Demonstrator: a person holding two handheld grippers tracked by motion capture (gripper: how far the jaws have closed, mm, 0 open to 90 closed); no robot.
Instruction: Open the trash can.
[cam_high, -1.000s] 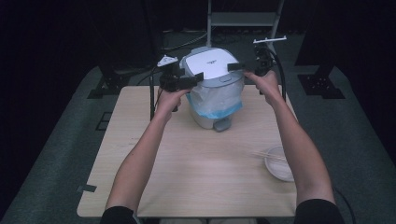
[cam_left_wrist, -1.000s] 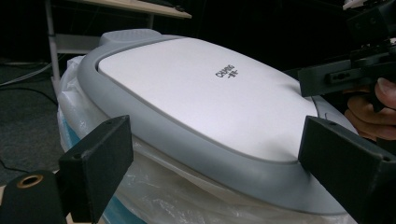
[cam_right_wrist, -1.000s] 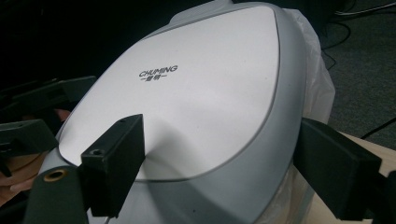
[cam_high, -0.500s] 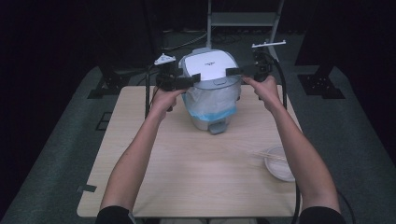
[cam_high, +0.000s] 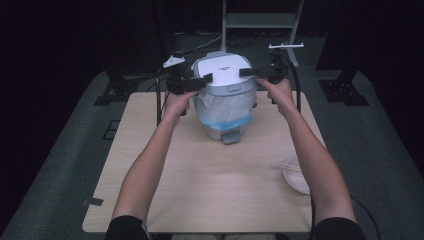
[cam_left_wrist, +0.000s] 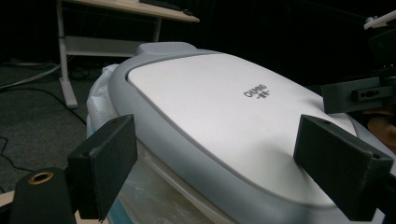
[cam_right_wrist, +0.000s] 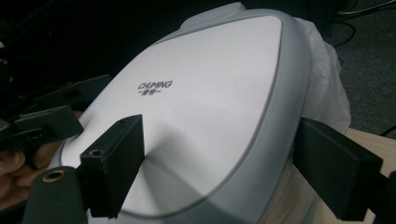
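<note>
The lidded bin (cam_high: 223, 95), lined with a plastic bag (cam_high: 222, 112), sits at the desk's (cam_high: 165, 185) far end between the 2 tools. Left tool (cam_high: 206, 79) and right tool (cam_high: 245, 72) flank its lid (cam_left_wrist: 224, 116), jaws wide apart, gripping nothing (rim between them). Close both evenly on opposite edges so it stays level.

Left tongs (cam_high: 205, 79), right tongs (cam_high: 246, 72) level, jaws apart, facing inward.
</note>
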